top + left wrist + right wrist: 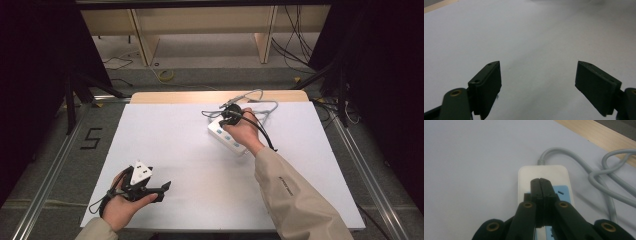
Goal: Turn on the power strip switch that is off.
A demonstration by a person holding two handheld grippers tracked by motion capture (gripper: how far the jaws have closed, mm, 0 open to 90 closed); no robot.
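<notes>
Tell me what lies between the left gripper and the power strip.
Nothing: the high view shows bare white table between the left gripper and the power strip.

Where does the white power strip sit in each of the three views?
High view: power strip right of centre, under the right gripper.
Left gripper view: bare white table between open jaws.
Right gripper view: power strip at centre, behind the shut jaws.
Shared landmark: grey cable.

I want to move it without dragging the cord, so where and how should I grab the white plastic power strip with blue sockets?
Grip the white plastic power strip with blue sockets across its two long sides near the middle, coming straight down from above. It lies flat on the white table cover, its body is narrow, and the grey cable leaves one short end, so avoid that end.
</notes>
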